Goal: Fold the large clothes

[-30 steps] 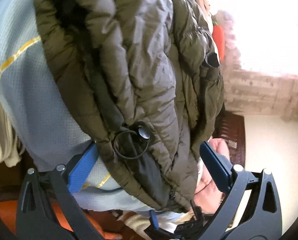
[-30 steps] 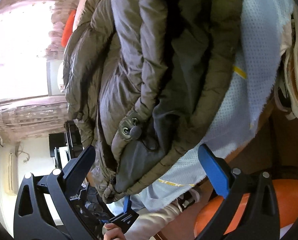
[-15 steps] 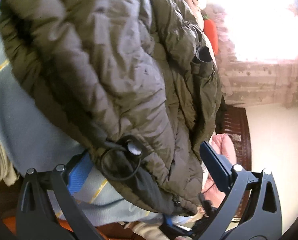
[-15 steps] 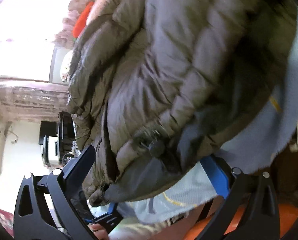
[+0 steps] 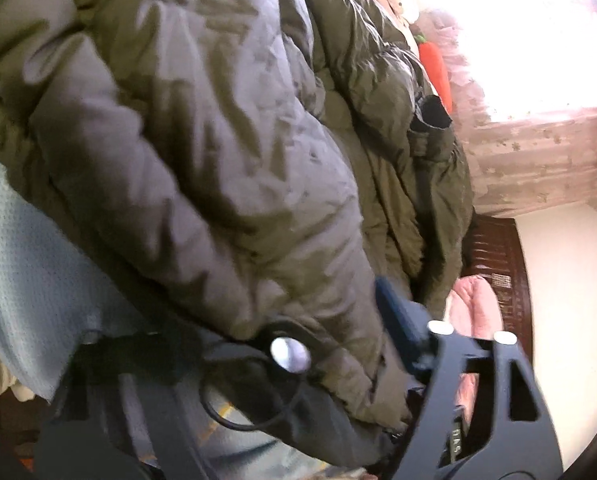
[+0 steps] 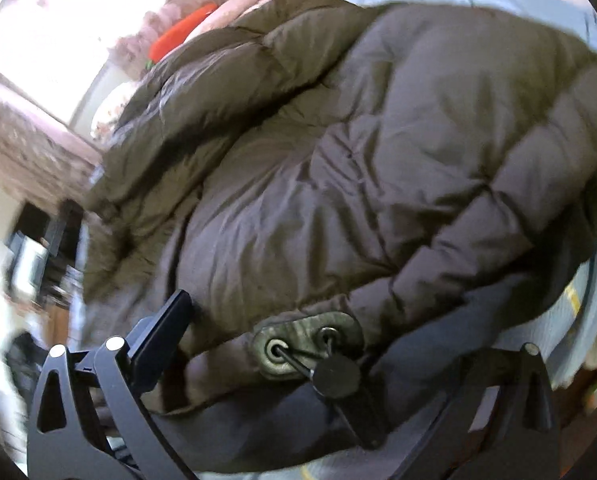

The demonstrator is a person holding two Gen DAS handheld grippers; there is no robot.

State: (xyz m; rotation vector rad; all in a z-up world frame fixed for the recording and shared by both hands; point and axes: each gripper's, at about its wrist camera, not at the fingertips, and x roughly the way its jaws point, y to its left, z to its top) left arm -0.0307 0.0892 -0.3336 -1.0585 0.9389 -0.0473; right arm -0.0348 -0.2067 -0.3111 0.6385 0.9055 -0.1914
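left gripper (image 5: 258,344): jaws closing; the hem of the puffer jacket (image 5: 202,152) bulges between them. Only 1 finger (image 5: 398,316) shows sharp, its pad just beside the fabric; the other is blurred, so contact on that side cannot be told. Not yet a pinch, by my reading.
right gripper (image 6: 338,344): jaws closing, still spread wide; the hem corner with its 2 eyelets fills the gap. No pad is seen pressing cloth.
cord toggle (image 6: 336,372): black, hangs at the eyelet tab (image 6: 306,340), nearest the right gripper and roughly midway between its fingers. In the left view a shiny toggle (image 5: 290,354) with a cord loop sits low in the gap.
jacket, place: olive, quilted, lying on a pale blue blanket (image 5: 22,272) on a bed; it starts at both grippers and runs away from them.
jacket, long axis: from the near hem toward the far end of the bed, where a dark cuff (image 5: 430,114) shows.
nearer hand: both sit at the near hem; I judge neither clearly ahead.
in the way: loose cord and toggles could get caught in a jaw instead of cloth. Thick padding may slip.
further off: pink bedding (image 5: 474,308) beside the jacket, an orange plush (image 6: 182,28) past its far end, then a bright curtained window (image 5: 538,40).
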